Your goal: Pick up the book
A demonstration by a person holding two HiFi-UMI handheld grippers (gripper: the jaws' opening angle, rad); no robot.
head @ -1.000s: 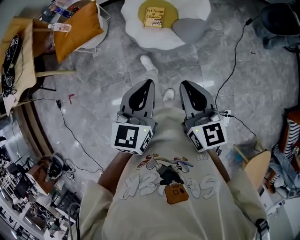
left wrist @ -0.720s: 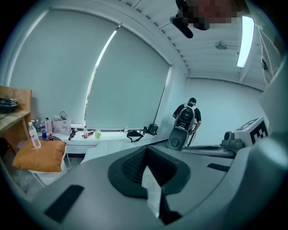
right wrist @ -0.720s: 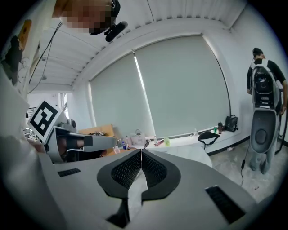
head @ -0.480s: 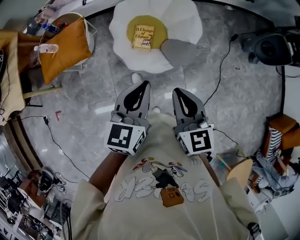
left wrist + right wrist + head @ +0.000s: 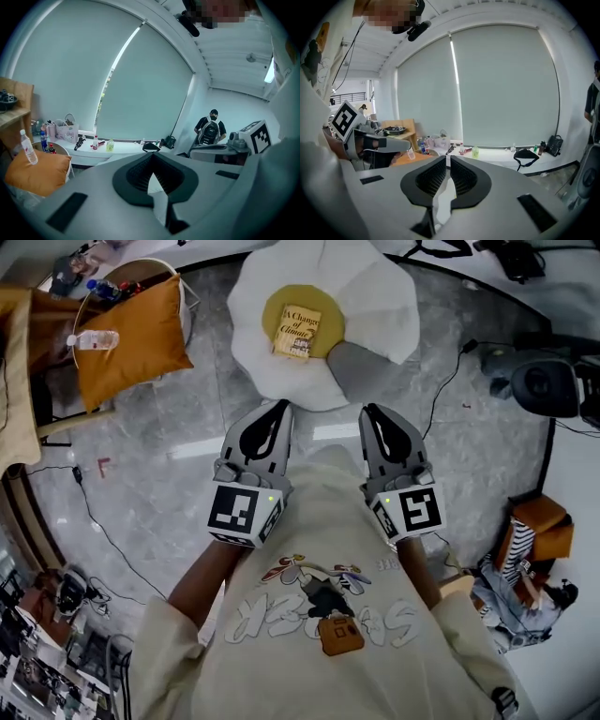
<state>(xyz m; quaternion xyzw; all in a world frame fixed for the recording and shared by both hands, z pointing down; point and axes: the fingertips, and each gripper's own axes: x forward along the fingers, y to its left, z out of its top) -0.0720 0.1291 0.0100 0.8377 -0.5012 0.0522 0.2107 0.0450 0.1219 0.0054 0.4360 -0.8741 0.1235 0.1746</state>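
The book (image 5: 297, 331), yellow-covered, lies flat on the yellow centre of a white flower-shaped floor cushion (image 5: 380, 296) at the top of the head view. Both grippers are held out in front of the person's chest, pointing toward the cushion and short of its near edge. My left gripper (image 5: 278, 409) is shut with nothing in it; in the left gripper view its jaws (image 5: 151, 157) meet at the tip. My right gripper (image 5: 373, 413) is shut and empty too, its jaws closed in the right gripper view (image 5: 448, 159). The book shows in neither gripper view.
A grey pad (image 5: 361, 360) lies on the cushion's near right side. An orange pillow (image 5: 127, 329) and a water bottle (image 5: 94, 338) sit on a round stand at the left. Cables (image 5: 441, 381) cross the marble floor. Black gear (image 5: 544, 381) stands at right. A person with a backpack (image 5: 211, 129) is far off.
The cushion with the book has come lower in the head view as the person walks toward it. Both grippers have travelled forward with the body and stay shut.
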